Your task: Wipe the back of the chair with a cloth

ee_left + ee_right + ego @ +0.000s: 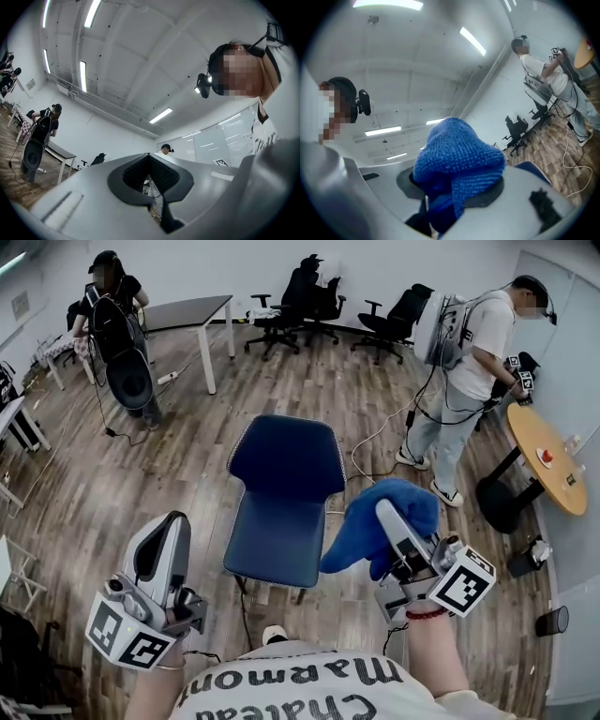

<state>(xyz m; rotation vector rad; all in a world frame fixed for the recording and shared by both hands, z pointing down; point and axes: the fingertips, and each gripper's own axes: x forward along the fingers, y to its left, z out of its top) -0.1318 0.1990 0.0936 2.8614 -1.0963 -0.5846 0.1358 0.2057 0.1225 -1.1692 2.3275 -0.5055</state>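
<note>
The right claw is clamped on a bunched blue cloth. The chair stands just ahead of it and to its left, with the chair's back the farther part. The left claw is closed on nothing. Best to press a broad fold of cloth onto the back's top edge, then sweep across steadily, keeping the hard tips off it.

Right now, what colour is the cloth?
Bright blue, with a nubby weave. The cloth shows best in the right gripper view.
</note>
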